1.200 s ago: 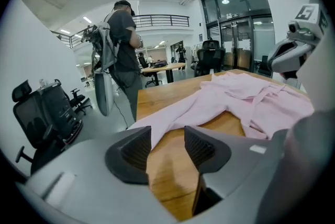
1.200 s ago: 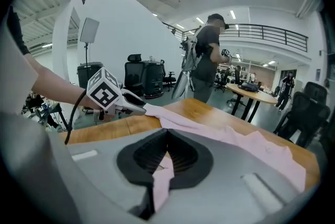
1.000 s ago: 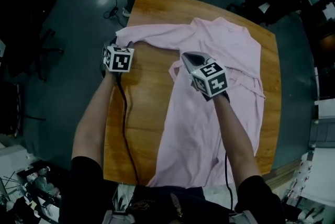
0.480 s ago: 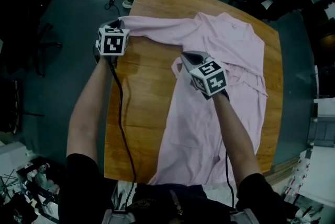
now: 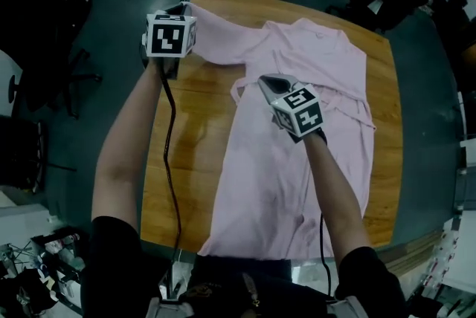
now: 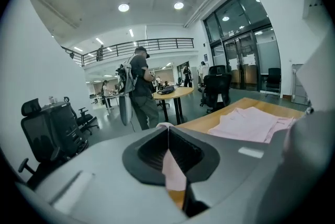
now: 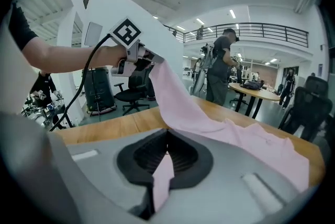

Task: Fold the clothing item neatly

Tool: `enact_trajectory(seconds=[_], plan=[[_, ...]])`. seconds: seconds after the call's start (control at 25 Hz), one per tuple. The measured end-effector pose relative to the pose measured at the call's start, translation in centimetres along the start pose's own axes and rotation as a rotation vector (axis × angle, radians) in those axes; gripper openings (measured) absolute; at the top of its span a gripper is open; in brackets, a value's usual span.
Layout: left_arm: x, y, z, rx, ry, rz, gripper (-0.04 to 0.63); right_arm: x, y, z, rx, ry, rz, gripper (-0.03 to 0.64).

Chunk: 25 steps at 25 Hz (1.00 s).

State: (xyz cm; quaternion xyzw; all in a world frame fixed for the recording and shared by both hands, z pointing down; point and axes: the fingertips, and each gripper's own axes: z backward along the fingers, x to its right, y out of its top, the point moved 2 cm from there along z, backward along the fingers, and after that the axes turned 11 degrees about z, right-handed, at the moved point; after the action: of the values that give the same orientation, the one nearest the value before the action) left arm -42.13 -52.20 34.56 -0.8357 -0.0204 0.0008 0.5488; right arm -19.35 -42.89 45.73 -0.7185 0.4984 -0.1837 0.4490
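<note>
**Both claws clamped on a pink garment, one sleeve held up off the worktop**

Head view: a long pale pink garment [image 5: 297,175] lies spread flat down the middle and right of the wooden worktop [image 5: 186,160]. Its collar is at the far end and its hem is at the near edge. The right sleeve lies folded across the body. The left sleeve [image 5: 223,41] stretches out towards the far left corner, where the left claw [image 5: 181,10] grips its end. The right claw [image 5: 265,80] sits over the garment's left edge, near the chest, next to a small loop of fabric.

Left gripper view: the jaws are pressed together, and a narrow strip of pink cloth is pinched in the seam between them and hangs down below. Beyond, the rest of the garment lies on the worktop to the right. A person [image 6: 140,89] stands by a round table [image 6: 175,93] in the background.

Right gripper view: the jaws are closed tight on a fold of pink fabric, which sticks out beneath them. Ahead, the left claw is raised above the worktop. The sleeve drapes down from it in a slanting sheet to the garment's body, which lies on the wood to the right.
</note>
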Motion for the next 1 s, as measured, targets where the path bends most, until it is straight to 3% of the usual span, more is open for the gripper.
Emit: enact_trajectory(seconds=[0.2,0.44,0.72,1.0], plan=[[9.0,3.7,2.1,0.018,-0.021,-0.024,0.014,1.8,-1.8,5.8,0.051,-0.015,-0.014,0.003],[20.5,6.2,1.8,0.036,-0.055,-0.072,0.014,5.5,-6.9,13.7,0.058,-0.054,-0.042,0.003],[33.7,5.3,-1.4,-0.008,-0.138,-0.095,0.014,10.7,-13.1,21.2,0.043,-0.117,-0.083,0.002],[46.2,0.5,-6.2,-0.098,-0.271,-0.089,0.014,15.2,-20.5,27.0,-0.014,-0.196,-0.155,0.003]])
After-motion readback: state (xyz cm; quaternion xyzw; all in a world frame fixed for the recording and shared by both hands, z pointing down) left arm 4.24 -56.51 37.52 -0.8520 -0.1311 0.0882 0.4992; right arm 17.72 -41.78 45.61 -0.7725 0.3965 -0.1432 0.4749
